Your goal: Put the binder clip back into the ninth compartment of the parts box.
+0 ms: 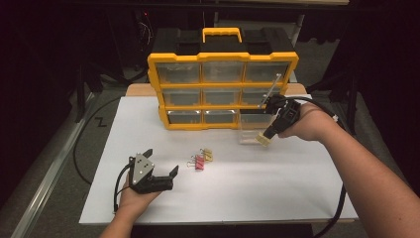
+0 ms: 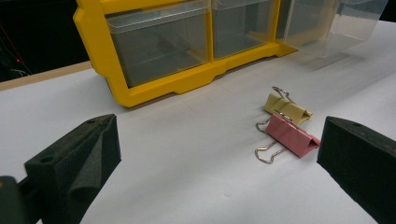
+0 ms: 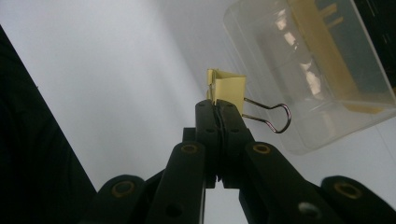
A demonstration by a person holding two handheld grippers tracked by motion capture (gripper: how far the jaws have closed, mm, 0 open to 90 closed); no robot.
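My right gripper (image 1: 269,133) is shut on a pale yellow binder clip (image 1: 263,141), and holds it beside a clear plastic drawer (image 1: 249,130) that stands pulled out on the white table. In the right gripper view the jaws pinch the yellow clip (image 3: 227,87) just left of the drawer's rim (image 3: 261,135). My left gripper (image 1: 161,162) rests open near the front left. Between its jaws (image 2: 219,140) lie a pink binder clip (image 2: 292,135) and a second yellow clip (image 2: 287,108), both loose on the table, also seen as the pink clip (image 1: 199,163) and yellow clip (image 1: 207,154).
A yellow-and-black organiser (image 1: 223,84) with several clear drawers stands at the back of the white table (image 1: 277,188); its lower right slot is where the pulled-out drawer sits in front. The organiser's yellow frame (image 2: 112,70) rises behind the loose clips. Dark floor surrounds the table.
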